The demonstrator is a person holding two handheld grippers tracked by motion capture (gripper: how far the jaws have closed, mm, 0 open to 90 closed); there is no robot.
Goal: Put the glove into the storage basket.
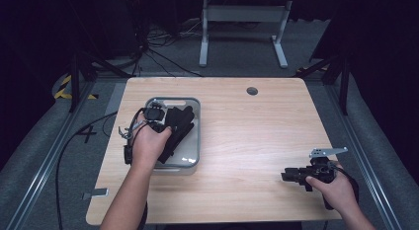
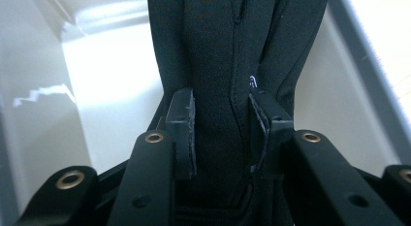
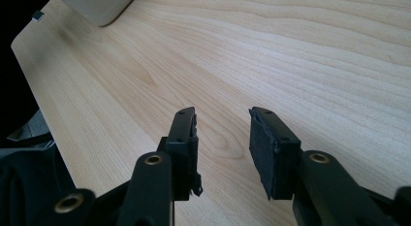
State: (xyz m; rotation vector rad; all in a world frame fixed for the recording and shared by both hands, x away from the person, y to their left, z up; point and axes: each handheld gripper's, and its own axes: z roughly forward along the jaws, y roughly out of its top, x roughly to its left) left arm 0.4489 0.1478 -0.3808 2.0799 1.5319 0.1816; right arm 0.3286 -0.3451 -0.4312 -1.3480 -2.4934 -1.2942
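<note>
My right claw [image 1: 289, 176] is nearest to me, at about 4 o'clock on the wooden table [image 1: 237, 141], and my right hand [image 1: 336, 188] holds it low and level. In the right gripper view its two black jaws stand spread with only bare wood between them; they pinch nothing. The grey three-cornered plate [image 1: 327, 151] sits on top of it.

At about 9 o'clock, a little farther from me, my left hand [image 1: 148, 146] holds the left claw [image 2: 220, 124] down inside the grey tray [image 1: 190, 162]. A cable [image 1: 129, 131] trails from it over the left rim of the tray. In the left gripper view the jaws stand on both sides of a fold of the black glove [image 2: 218, 51], and the pads [image 2: 183, 124] touch the cloth on each side. So this claw pinches the glove, though I cannot tell how firmly.

The glove [image 1: 179, 124] lies in the tray, on its right part as I see from above, with its fingers pointing toward 12 o'clock. The pale floor of the tray [image 2: 111, 75] shows on both sides of the glove.

Farther, near 12 o'clock on the table, there is a small round hole [image 1: 252, 91]. Behind the table, on the grey floor, stands a white frame [image 1: 242, 27].
</note>
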